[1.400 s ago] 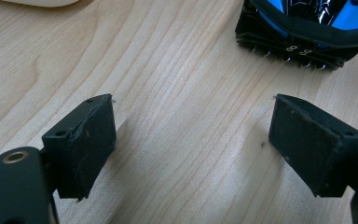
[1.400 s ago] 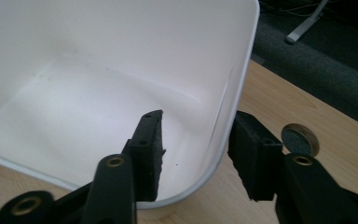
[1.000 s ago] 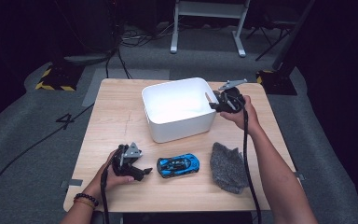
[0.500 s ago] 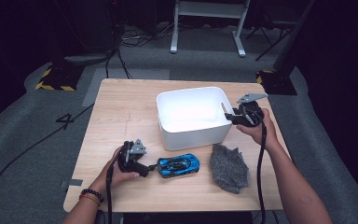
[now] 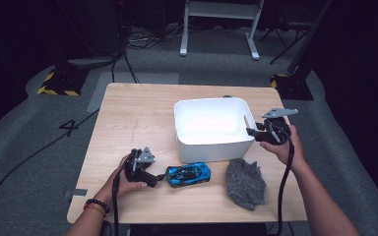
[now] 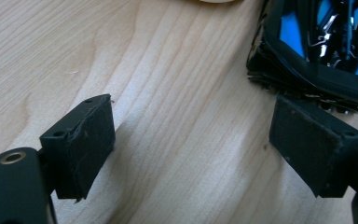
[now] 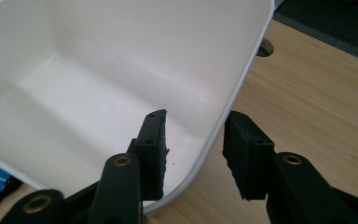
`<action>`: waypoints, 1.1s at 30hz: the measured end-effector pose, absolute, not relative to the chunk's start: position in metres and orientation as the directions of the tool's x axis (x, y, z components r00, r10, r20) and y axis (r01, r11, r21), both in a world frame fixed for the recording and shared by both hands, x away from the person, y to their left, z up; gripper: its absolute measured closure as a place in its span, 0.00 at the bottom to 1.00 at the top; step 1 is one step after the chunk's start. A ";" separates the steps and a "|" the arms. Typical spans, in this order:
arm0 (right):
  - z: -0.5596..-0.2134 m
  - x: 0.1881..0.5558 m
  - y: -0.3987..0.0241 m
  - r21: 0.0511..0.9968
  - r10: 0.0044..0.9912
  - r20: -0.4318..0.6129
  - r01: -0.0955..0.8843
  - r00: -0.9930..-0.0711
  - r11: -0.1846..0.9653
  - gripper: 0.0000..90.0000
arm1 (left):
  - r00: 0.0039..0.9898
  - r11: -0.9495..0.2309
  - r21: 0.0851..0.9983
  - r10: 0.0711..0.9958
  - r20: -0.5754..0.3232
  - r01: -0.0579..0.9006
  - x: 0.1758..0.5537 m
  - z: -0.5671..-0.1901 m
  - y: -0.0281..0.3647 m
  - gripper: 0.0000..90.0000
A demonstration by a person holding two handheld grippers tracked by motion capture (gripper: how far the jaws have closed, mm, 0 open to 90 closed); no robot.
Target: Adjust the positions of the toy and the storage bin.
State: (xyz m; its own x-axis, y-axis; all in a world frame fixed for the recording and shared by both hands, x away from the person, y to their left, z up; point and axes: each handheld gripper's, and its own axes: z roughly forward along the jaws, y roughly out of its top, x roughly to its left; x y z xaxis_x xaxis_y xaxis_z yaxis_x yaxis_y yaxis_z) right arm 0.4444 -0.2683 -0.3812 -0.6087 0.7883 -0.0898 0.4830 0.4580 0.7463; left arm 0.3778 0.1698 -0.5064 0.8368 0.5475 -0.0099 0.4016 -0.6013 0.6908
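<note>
Straddling the rim of the bin (image 7: 121,70), the right gripper (image 7: 193,154) has one finger (image 7: 153,149) inside the white wall and the other outside it, over the table (image 7: 317,102). Its jaws have just been opening a little: the rim passes between them, a clear gap shows on the outer side, and whether the inner pad touches the wall cannot be told. In the high view the right gripper (image 5: 257,132) sits at the bin's (image 5: 211,123) right wall, held by the person's right hand (image 5: 280,145).

The left gripper (image 6: 191,154) rests low over bare table (image 6: 168,70) with its fingers spread and nothing between them. The car (image 6: 317,42), blue and black, lies just beyond its right-hand finger (image 6: 314,144), close to the tip; contact cannot be judged. From above, the left gripper (image 5: 153,178) points at the car's (image 5: 188,174) near end, with the bin just past the car. A grey cloth (image 5: 246,183) lies beside the car, on the side away from those fingers and near the right forearm.
</note>
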 end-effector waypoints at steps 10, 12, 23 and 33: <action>-0.382 0.429 -0.273 0.742 0.795 -0.055 0.507 -0.605 0.438 0.60 | 0.885 -0.633 0.693 0.465 -0.015 0.344 0.365 -0.507 0.169 0.16; -0.382 0.429 -0.274 0.741 0.793 -0.053 0.508 -0.607 0.439 0.60 | 0.892 -0.641 0.690 0.453 -0.012 0.335 0.364 -0.507 0.168 0.16; -0.385 0.434 -0.275 0.759 0.790 -0.034 0.498 -0.612 0.419 0.45 | 0.910 -0.654 0.691 0.415 -0.012 0.308 0.356 -0.507 0.151 0.16; -0.388 0.438 -0.271 0.758 0.776 -0.056 0.479 -0.628 0.442 0.39 | 0.946 -0.691 0.682 0.324 -0.003 0.239 0.361 -0.507 0.132 0.11</action>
State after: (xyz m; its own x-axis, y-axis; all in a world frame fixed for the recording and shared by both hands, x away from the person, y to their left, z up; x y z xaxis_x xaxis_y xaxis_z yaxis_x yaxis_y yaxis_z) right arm 0.4379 -0.2714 -0.3876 -0.6282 0.7761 -0.0556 0.4792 0.4423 0.7581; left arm 0.3610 0.1322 -0.5067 0.9461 0.3240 -0.0032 0.2390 -0.6912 0.6820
